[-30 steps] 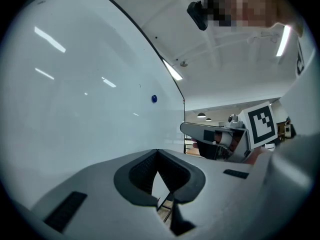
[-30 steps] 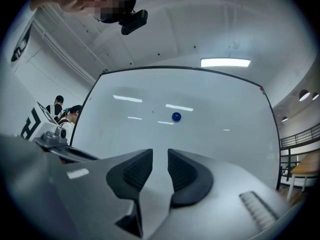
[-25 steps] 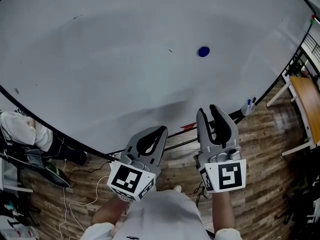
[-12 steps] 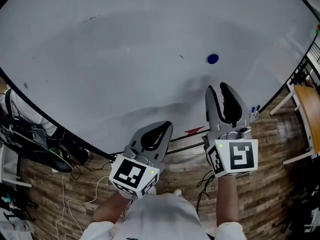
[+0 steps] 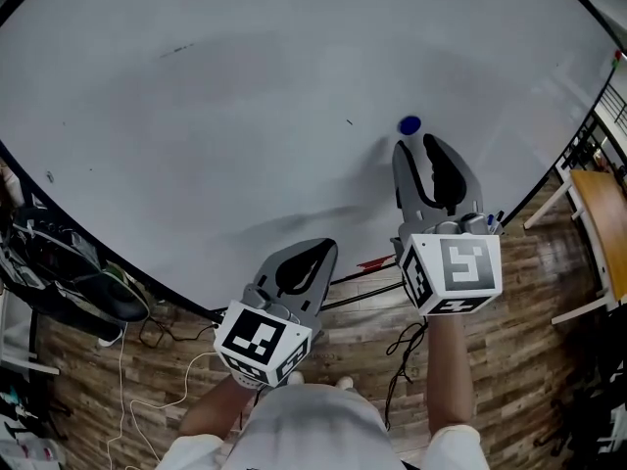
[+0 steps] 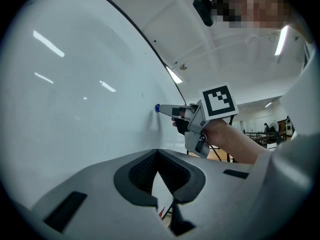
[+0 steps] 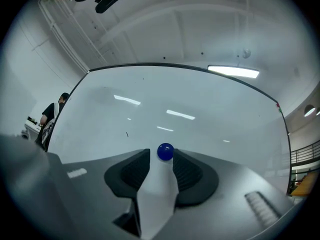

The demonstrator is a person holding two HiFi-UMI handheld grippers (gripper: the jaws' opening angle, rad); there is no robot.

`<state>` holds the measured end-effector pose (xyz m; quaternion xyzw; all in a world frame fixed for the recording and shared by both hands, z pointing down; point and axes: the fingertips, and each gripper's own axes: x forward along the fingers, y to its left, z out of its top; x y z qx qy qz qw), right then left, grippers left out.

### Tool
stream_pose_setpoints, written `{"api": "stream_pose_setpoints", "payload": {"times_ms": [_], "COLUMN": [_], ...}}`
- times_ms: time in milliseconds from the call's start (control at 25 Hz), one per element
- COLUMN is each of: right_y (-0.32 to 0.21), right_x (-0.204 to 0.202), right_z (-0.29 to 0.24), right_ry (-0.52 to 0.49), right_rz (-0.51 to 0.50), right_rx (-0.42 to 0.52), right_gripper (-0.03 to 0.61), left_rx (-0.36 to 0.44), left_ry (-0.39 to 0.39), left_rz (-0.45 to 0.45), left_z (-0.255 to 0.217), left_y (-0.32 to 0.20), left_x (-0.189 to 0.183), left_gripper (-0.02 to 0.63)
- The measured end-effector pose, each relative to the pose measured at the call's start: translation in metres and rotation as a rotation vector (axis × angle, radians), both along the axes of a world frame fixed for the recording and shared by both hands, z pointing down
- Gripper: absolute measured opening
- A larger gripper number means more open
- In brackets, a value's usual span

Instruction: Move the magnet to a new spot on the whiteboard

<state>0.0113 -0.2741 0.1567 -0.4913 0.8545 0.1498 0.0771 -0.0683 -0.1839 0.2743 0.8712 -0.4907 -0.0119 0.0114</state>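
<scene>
Blue magnet [image 5: 409, 124] sits between hand-held gripper's [image 5: 419, 144] opening jaws.

Classroom-like hall: whiteboard [image 5: 245, 116], wooden desk [image 5: 600, 213]

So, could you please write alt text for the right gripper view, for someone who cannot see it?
A round blue magnet on the whiteboard sits between the tips of the right gripper, whose jaws are opening.

You will find the magnet [image 5: 409, 124] deep blue; the whiteboard [image 5: 216, 116] plain white with a thin black edge; the floor [image 5: 529, 287] brown in a wood-plank pattern; the table [image 5: 600, 199] tan-topped on white legs.
</scene>
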Motion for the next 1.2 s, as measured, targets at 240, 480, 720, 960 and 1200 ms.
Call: {"api": "stream_pose_setpoints", "payload": {"times_ms": [240,480,720,960,1200], "right_y": [-0.012,-0.021,-0.019,-0.023,-0.021], "right_x": [-0.001,-0.006,0.0,-0.003,-0.001], "right_z": [-0.006,-0.006,-0.007,-0.005,0.003], "right_ry": [0.01,0.025,0.014,0.026,0.022], "right_rz": [0.017,0.018,0.008,0.003,-0.002], "right_rx": [-0.004,-0.025,-0.036,-0.039,-0.069], "right_gripper": [0.138,0.138,0.133,0.13,0.13], "left_rx": [0.009,0.013,0.012,0.005,0.007], "left_ry": [0.008,0.013,0.014,0.012,0.009], "left_rz": [0.0,-0.009,-0.014,-0.008,-0.009], "left_z": [-0.001,-0.007,-0.004,-0.001,-0.002], "left_y": [-0.002,-0.003,0.001,-0.002,0.003], "left_x": [0.0,-0.003,-0.003,-0.003,-0.001], "left_gripper": [0.006,0.006,0.006,0.006,0.006]}}
